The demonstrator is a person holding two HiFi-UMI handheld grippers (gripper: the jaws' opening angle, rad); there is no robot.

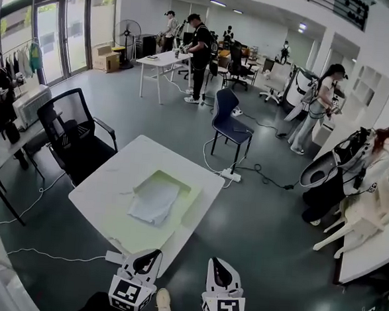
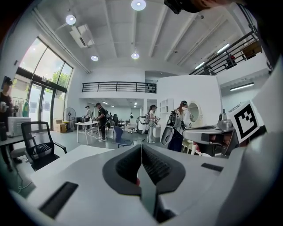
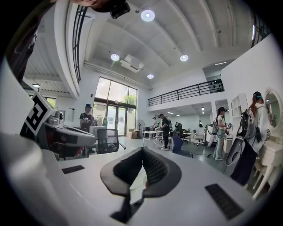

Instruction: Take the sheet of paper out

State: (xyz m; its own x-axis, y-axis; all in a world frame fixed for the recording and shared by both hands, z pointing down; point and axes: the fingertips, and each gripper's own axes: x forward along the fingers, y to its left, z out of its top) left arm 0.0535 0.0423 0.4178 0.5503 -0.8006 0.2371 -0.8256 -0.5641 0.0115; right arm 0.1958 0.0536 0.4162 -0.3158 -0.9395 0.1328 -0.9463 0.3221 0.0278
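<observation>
A crumpled white sheet of paper (image 1: pixel 155 200) lies on a pale yellow-green folder (image 1: pixel 191 188) on the white table (image 1: pixel 102 195) in the middle of the head view. My left gripper (image 1: pixel 151 256) and right gripper (image 1: pixel 216 263) hang side by side at the bottom edge of that view, short of the table's near corner and apart from the paper. The left gripper (image 2: pixel 141 146) has its dark jaws closed tip to tip with nothing between them. In its own view the right gripper (image 3: pixel 142 151) is likewise shut and holds nothing.
A black office chair (image 1: pixel 70 133) stands at the table's left, a blue chair (image 1: pixel 228 124) beyond it. A power strip (image 1: pixel 231 175) and cables lie on the floor. Another white table (image 1: pixel 373 254) is at the right. Several people stand around the room.
</observation>
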